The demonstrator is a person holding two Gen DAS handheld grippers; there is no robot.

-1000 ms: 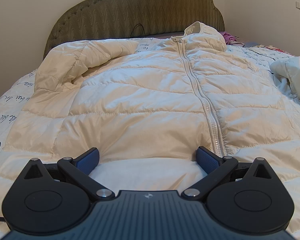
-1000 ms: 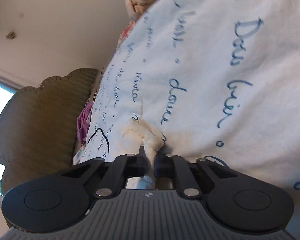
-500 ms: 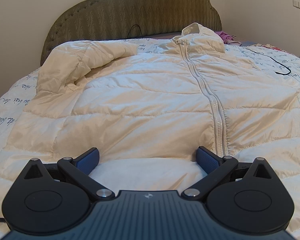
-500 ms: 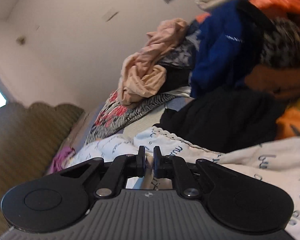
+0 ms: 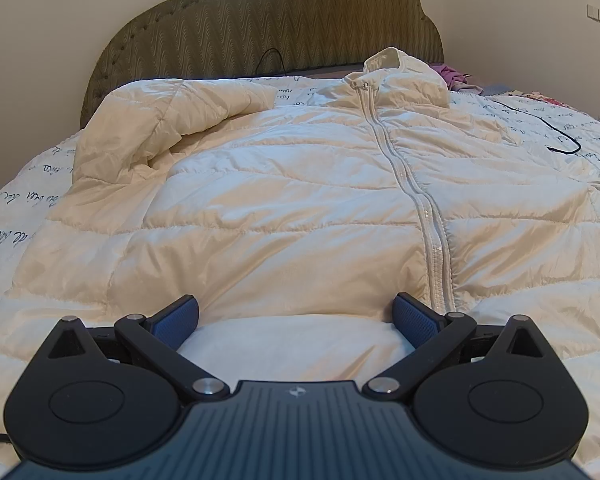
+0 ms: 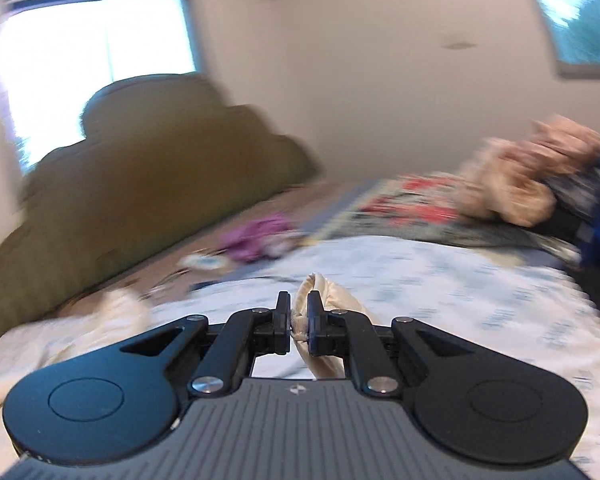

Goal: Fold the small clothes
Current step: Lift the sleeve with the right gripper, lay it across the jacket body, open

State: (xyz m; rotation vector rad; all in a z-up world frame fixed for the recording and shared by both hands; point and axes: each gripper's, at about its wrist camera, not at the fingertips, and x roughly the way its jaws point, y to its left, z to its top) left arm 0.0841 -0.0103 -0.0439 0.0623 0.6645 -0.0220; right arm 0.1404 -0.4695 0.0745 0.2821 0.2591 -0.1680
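A cream puffer jacket (image 5: 300,200) lies zipped and face up on the bed, collar toward the headboard, its left sleeve folded up at the far left. My left gripper (image 5: 296,312) is open, resting at the jacket's hem with the fabric between its blue pads (image 5: 178,316). My right gripper (image 6: 299,322) is shut on a cream cuff of the jacket's sleeve (image 6: 320,300), held low over the bedsheet. The right wrist view is blurred.
The white bedsheet with blue script (image 5: 16,216) covers the bed, with an olive headboard (image 5: 284,20) behind. A black cable (image 5: 556,136) lies at the right. A pile of mixed clothes (image 6: 520,188) sits on the far right of the bed.
My right gripper has swung round with the cuff in it, from facing the clothes pile to facing the headboard. The jacket's right sleeve has been pulled outward. The left gripper has stayed put.
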